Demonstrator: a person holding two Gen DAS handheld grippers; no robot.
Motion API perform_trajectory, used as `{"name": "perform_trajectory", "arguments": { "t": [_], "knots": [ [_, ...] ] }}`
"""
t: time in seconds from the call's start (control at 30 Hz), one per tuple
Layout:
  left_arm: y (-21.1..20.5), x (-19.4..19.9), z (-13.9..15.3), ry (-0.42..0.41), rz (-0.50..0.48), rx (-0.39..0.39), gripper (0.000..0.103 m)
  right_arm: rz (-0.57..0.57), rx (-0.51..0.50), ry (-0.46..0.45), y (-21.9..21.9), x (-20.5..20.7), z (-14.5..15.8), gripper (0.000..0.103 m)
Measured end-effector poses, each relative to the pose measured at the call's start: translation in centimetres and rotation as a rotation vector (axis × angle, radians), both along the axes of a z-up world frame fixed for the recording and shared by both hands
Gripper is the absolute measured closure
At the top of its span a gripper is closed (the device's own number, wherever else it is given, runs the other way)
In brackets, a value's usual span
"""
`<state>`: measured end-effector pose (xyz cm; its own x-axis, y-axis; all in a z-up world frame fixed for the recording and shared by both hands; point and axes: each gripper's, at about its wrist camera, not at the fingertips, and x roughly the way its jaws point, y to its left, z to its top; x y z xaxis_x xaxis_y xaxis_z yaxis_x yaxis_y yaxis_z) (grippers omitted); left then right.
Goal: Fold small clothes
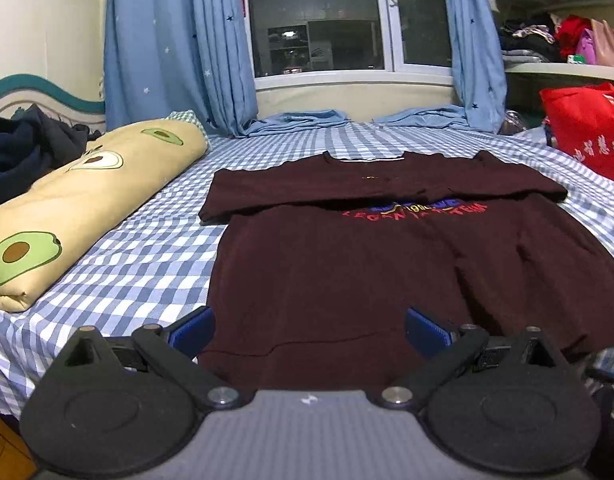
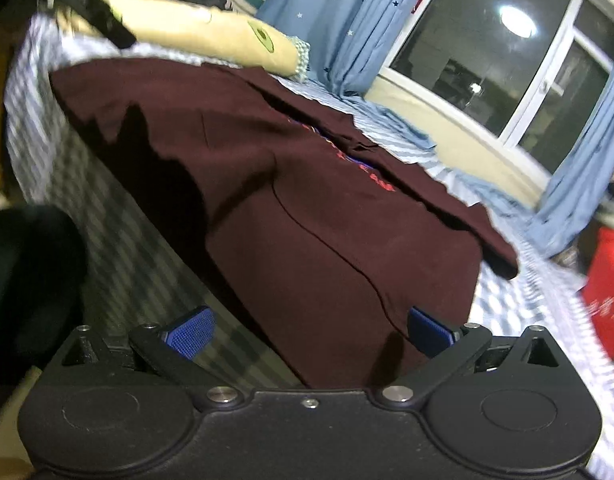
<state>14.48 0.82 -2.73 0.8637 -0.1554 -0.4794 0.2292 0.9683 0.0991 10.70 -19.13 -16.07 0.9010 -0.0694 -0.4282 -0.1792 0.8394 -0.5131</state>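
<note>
A dark maroon shirt [image 1: 387, 264] lies flat on the checked bed, its sleeves folded across the chest over coloured lettering [image 1: 419, 209]. My left gripper [image 1: 309, 330] is open just above the shirt's near hem, blue pads wide apart, nothing between them. In the right wrist view the same shirt [image 2: 307, 208] runs diagonally, its near corner close to the bed's edge. My right gripper [image 2: 309, 330] is open over that corner, holding nothing.
A rolled yellow avocado-print quilt [image 1: 87, 204] lies left of the shirt, dark clothes [image 1: 23, 148] behind it. A red bag [image 1: 587, 128] stands at the right. Blue curtains [image 1: 167, 40] and a window [image 1: 319, 20] are at the back. Blue-and-white checked sheet [image 1: 147, 260] surrounds the shirt.
</note>
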Motion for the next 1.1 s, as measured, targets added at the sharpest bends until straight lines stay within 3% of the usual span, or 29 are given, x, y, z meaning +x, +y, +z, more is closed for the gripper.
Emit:
{"name": "perform_trajectory", "arguments": {
  "t": [0.13,0.33,0.47,0.6,0.67,0.73,0.83,1.1],
  "knots": [
    [0.0,-0.8,-0.4,0.009,-0.011,0.007,0.001,-0.063,-0.183,-0.049,0.7,0.5,-2.2,0.000],
    [0.5,-1.0,-0.5,0.043,0.011,-0.006,0.001,-0.085,-0.244,-0.139,0.5,0.2,-2.9,0.001],
    [0.7,-1.1,-0.3,0.040,0.023,-0.012,0.001,-0.074,-0.214,-0.192,0.0,-0.4,-2.4,0.009],
    [0.7,-1.1,-0.3,0.048,0.028,-0.015,0.001,-0.032,-0.184,-0.210,0.0,-1.4,-1.8,0.027],
    [0.7,-1.0,-0.4,0.050,0.030,-0.017,0.001,-0.012,-0.178,-0.221,0.0,-1.7,-1.4,0.039],
    [0.7,-1.2,-0.4,0.046,0.031,-0.014,0.001,0.012,-0.148,-0.218,0.2,-2.2,-0.7,0.066],
    [0.7,-1.8,-0.5,0.013,0.012,-0.006,0.001,0.024,-0.121,-0.248,0.9,-2.9,0.5,0.079],
    [-0.4,-5.4,-1.2,-0.117,-0.135,0.044,0.001,0.030,0.127,-0.188,-0.6,-1.2,6.9,0.085]
  ]
}}
